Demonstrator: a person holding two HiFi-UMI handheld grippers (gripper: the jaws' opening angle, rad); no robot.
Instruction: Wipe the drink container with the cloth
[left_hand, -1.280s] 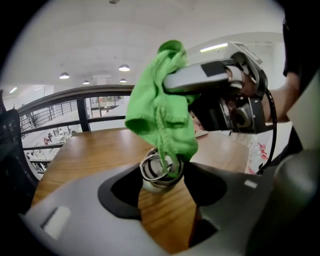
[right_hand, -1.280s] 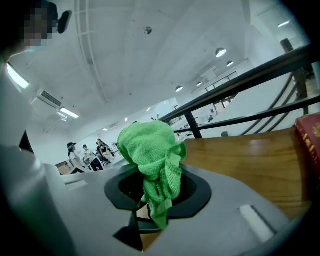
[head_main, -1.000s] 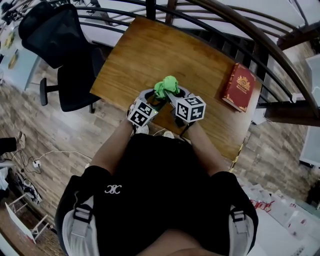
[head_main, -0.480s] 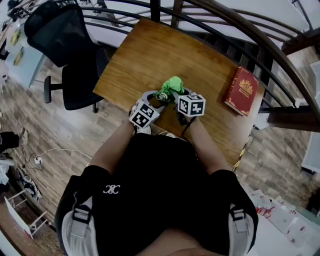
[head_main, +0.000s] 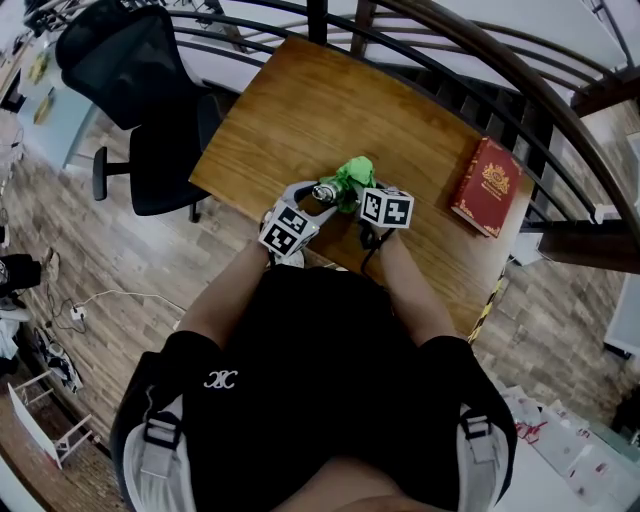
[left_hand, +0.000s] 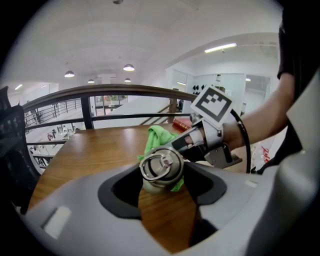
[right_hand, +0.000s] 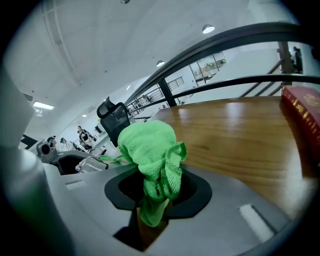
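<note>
Where the near edge of a wooden desk (head_main: 330, 110) meets the person's body, both grippers come together, seen from above the person's head. The left gripper (head_main: 316, 197) has its fingers clenched on a small metal bottle (left_hand: 161, 167). The bottle lies between them with its cap, topped by a metal ring, turned back toward that gripper's camera. The right gripper (head_main: 358, 195) reaches in from the right, its fingers grasping a bright green cloth (right_hand: 152, 150). The cloth is bunched into a lump that bulges above the fingers, with a tail hanging down between them. It presses against the far side of the bottle and shows again just under it. Whether the bottle rests on the desk or is held just above it cannot be told.

A red book (head_main: 486, 187) with gold decoration lies at the desk's right end, well apart from the grippers. A black office chair (head_main: 130, 70) stands on the floor to the left. A dark curved railing (head_main: 480, 60) runs behind the desk.
</note>
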